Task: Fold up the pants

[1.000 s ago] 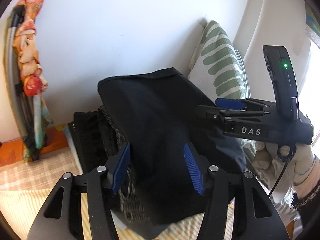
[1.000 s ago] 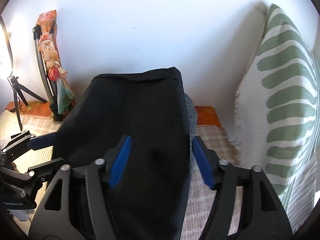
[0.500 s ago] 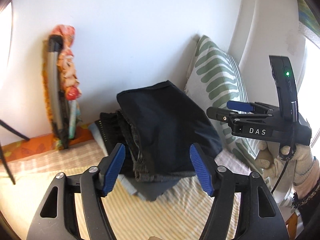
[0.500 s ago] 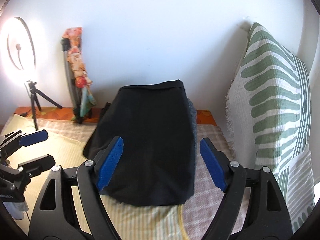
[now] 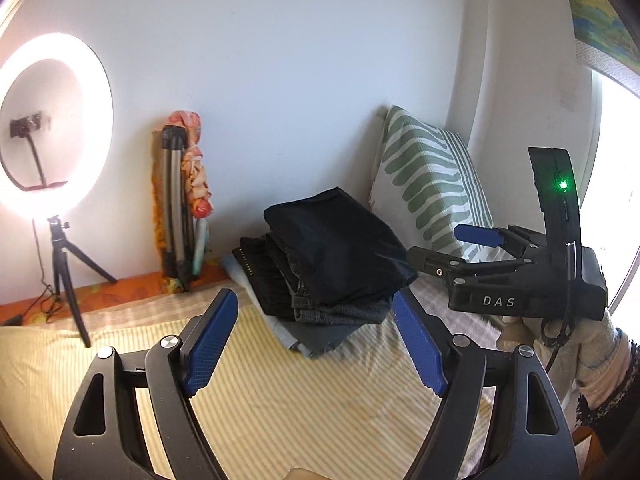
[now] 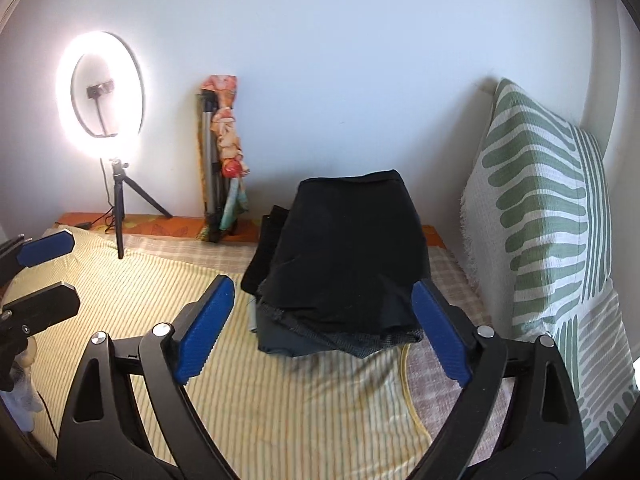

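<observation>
The folded black pants (image 5: 340,244) (image 6: 348,248) lie on top of a stack of folded dark clothes at the back of the striped bedspread (image 5: 280,392) (image 6: 304,400), near the wall. My left gripper (image 5: 316,308) hangs in front of the stack, well clear of it, its jaws opening with nothing between the blue pads. My right gripper (image 6: 324,300) is likewise drawn back from the stack, its jaws opening wide and empty. It also shows at the right of the left wrist view (image 5: 448,246), held by a gloved hand (image 5: 588,352).
A green-and-white patterned pillow (image 5: 432,188) (image 6: 548,216) leans on the wall right of the stack. A lit ring light on a small tripod (image 5: 52,128) (image 6: 102,92) stands at the back left. A folded tripod wrapped in floral cloth (image 5: 184,200) (image 6: 224,152) leans against the wall.
Both grippers let go of the black pants, pulled back from the stack and rose, their jaws widening. The pants stay on the stack.
</observation>
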{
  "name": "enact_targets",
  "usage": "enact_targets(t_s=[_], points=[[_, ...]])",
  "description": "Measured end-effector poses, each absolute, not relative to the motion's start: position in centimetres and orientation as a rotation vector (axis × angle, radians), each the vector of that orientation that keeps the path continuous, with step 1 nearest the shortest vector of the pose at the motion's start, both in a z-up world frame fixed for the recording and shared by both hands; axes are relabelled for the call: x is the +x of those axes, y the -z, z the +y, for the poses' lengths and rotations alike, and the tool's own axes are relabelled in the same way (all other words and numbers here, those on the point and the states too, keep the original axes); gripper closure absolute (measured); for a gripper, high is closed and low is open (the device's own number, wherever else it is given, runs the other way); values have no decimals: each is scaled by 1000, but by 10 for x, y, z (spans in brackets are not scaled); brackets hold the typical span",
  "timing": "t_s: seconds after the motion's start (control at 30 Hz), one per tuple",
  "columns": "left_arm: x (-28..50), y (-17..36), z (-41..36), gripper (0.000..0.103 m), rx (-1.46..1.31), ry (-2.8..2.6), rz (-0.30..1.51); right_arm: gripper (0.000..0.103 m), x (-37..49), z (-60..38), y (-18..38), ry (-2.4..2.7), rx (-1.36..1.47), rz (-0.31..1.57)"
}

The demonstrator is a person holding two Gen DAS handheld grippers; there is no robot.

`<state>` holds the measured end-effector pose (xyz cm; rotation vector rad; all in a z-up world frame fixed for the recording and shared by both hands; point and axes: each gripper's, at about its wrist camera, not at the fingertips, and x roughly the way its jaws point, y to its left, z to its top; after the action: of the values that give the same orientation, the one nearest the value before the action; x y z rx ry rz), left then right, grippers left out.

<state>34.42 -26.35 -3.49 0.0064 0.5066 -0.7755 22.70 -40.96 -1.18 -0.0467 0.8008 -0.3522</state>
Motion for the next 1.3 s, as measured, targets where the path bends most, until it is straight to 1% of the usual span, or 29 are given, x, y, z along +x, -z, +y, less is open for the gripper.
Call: enact_targets(t_s=[0.07, 0.13, 0.37, 0.43, 0.63, 1.0, 1.3], points=[[337, 36, -254, 23, 16, 779, 506, 9, 220, -396, 15, 344, -40, 797], [328, 39, -244, 23, 34, 772, 506, 5, 214, -383, 19, 344, -45, 788], [311, 62, -215, 23, 62, 742, 537, 3, 199, -351, 40, 334, -30, 771], [308, 71, -209, 23, 60, 728, 550, 0, 196, -345, 48, 334, -22, 764], [308, 90, -197, 22, 57, 686, 602, 0, 197, -335, 65, 328, -14, 773], [308, 92, -182, 20, 38, 649, 512, 0, 192, -332, 70, 422, -38, 738], [303, 98, -184, 20, 69, 662, 529, 0, 186, -328, 76, 481, -42, 753]])
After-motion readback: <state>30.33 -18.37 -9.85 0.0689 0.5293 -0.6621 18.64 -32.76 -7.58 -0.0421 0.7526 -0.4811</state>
